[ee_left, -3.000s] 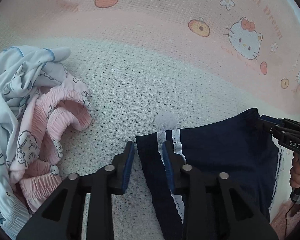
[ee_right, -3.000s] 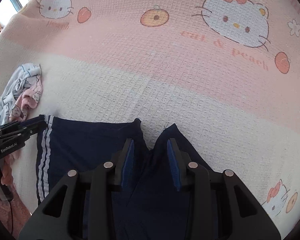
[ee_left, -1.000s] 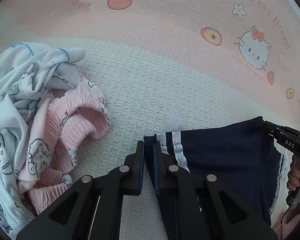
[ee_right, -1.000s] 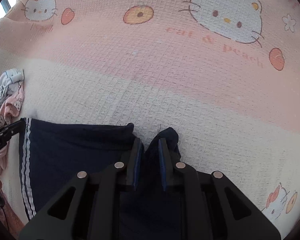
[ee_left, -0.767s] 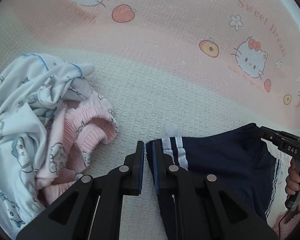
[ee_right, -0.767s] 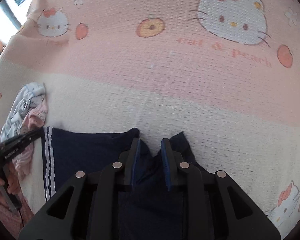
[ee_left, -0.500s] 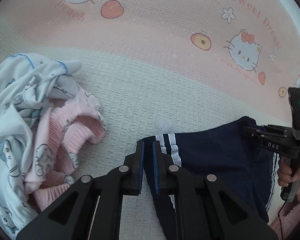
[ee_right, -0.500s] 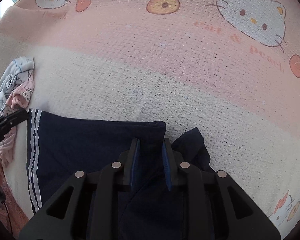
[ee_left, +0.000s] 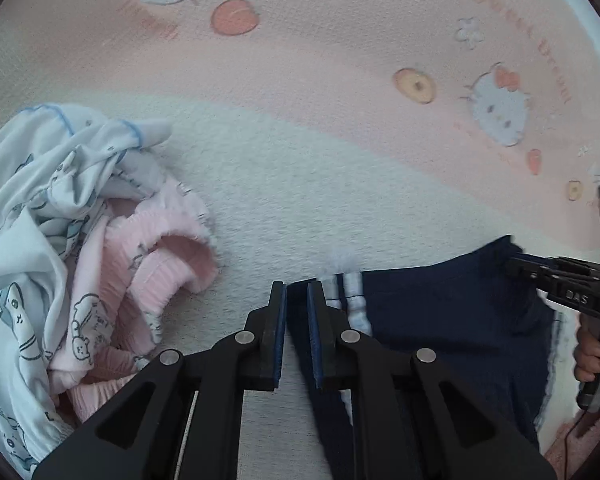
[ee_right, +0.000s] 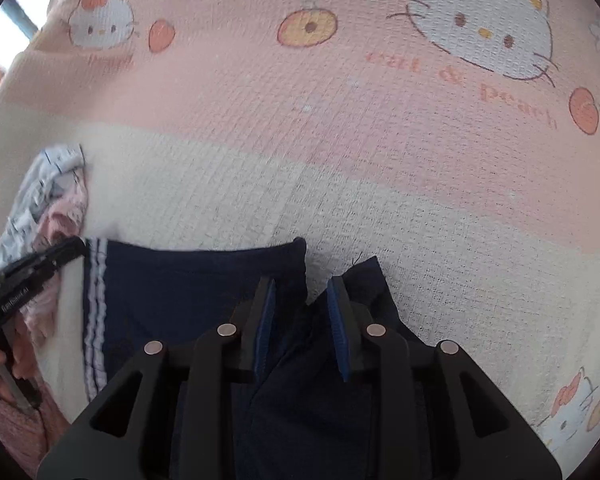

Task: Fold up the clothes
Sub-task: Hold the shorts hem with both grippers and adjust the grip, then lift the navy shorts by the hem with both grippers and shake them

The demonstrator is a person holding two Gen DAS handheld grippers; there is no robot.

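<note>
On the blanket (ee_right: 380, 184): navy shorts (ee_right: 180, 292) lie flat | left gripper (ee_left: 297, 304) clamps the striped corner of the shorts, fingers nearly closed | right gripper (ee_right: 300, 300) sits over the far edge, fingers parted with cloth between | pile of pale clothes (ee_left: 60, 240) lies left of the shorts

Right tool (ee_right: 300, 320) opened, releasing navy shorts (ee_right: 188, 292).

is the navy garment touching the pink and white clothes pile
Apart. The left wrist view shows bare cream blanket between the navy garment and the clothes pile.
</note>
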